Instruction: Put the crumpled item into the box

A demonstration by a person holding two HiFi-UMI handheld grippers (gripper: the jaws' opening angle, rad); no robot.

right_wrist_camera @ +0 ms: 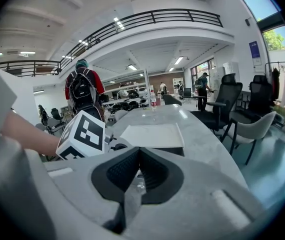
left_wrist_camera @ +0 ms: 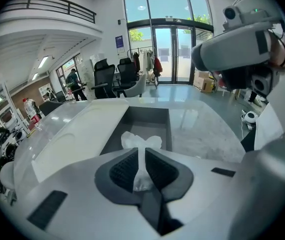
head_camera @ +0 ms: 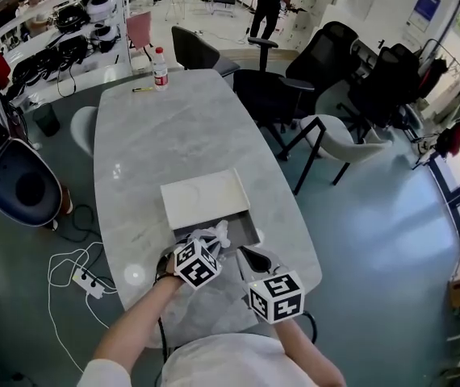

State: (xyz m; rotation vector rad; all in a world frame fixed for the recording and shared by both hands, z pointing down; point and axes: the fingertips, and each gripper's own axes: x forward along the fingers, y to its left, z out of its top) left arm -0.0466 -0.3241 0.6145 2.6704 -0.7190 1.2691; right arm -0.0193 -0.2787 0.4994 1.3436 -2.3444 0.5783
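Pale grey marbled worktop, rounded at both ends

An open dark grey box is set on the near end, and a flat white lid is laid against its far side, perhaps overlapping it. At the far end a clear bottle with a red cap is stood upright, and a small yellowish object is laid just beside it.

A long grey marbled counter stretches toward the far end of an open office with a glossy blue-grey floor. Black office chairs and a pale shell chair stand at its right. A power strip lies on the floor at left. Tall glass doors admit daylight, and a railed mezzanine runs overhead.
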